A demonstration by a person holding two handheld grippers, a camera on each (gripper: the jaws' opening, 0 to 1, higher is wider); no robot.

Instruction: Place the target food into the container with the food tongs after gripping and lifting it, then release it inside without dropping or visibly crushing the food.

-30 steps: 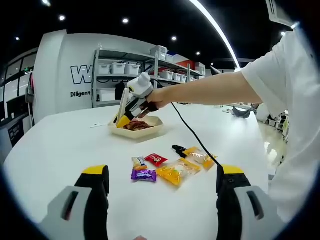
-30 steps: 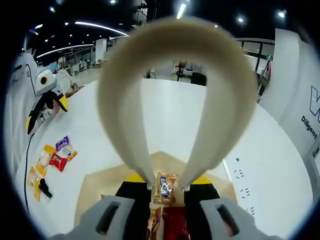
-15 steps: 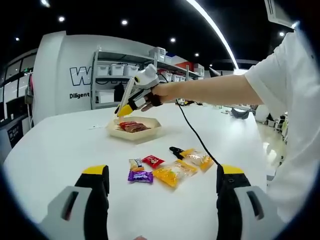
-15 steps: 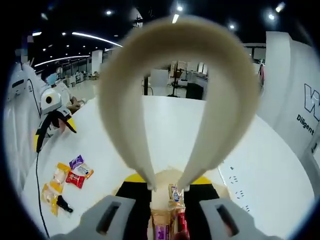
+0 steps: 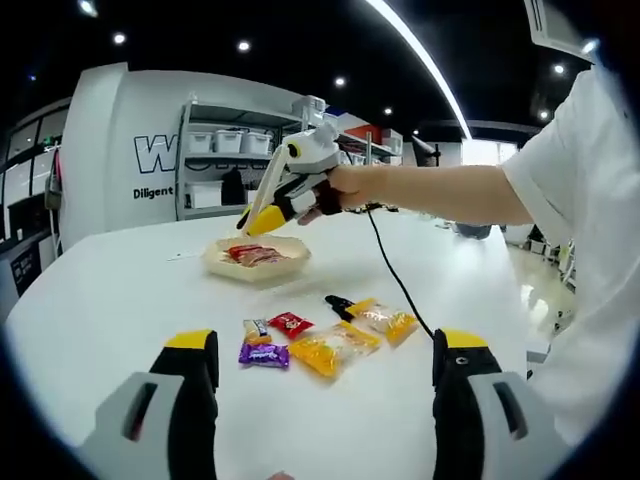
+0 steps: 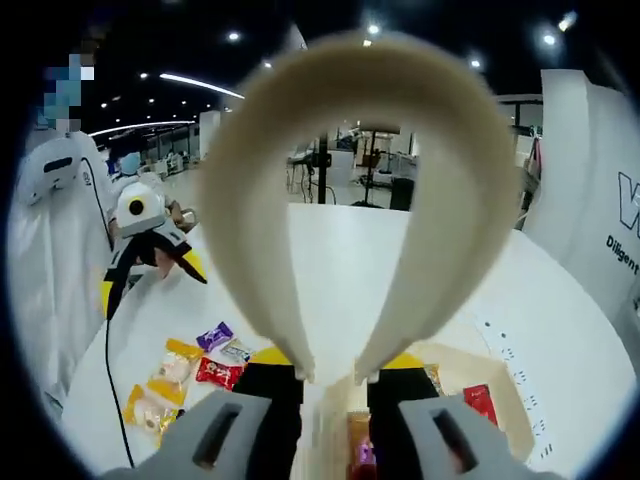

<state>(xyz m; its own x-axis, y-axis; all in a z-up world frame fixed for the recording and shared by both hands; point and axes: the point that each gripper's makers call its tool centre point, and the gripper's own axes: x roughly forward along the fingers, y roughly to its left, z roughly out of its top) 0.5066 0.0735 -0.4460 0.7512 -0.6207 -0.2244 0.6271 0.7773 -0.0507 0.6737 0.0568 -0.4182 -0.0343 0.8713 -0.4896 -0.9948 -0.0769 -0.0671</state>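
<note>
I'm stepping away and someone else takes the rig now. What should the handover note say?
Left hand-held gripper: open, empty, low over the white table.
Right hand-held gripper: holds the cream food tongs, tips empty, above the beige paper tray.
Done: several wrapped snacks lie in the tray.
Left: loose wrapped snacks on the table: red, purple, orange packets. Grip gently, lift, release inside.

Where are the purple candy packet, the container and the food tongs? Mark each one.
purple candy packet (image 5: 263, 354): left gripper view, middle of wrapper.
container (image 5: 280, 266): left gripper view, front wall.
food tongs (image 6: 255, 250): right gripper view, left arm of loop.
</note>
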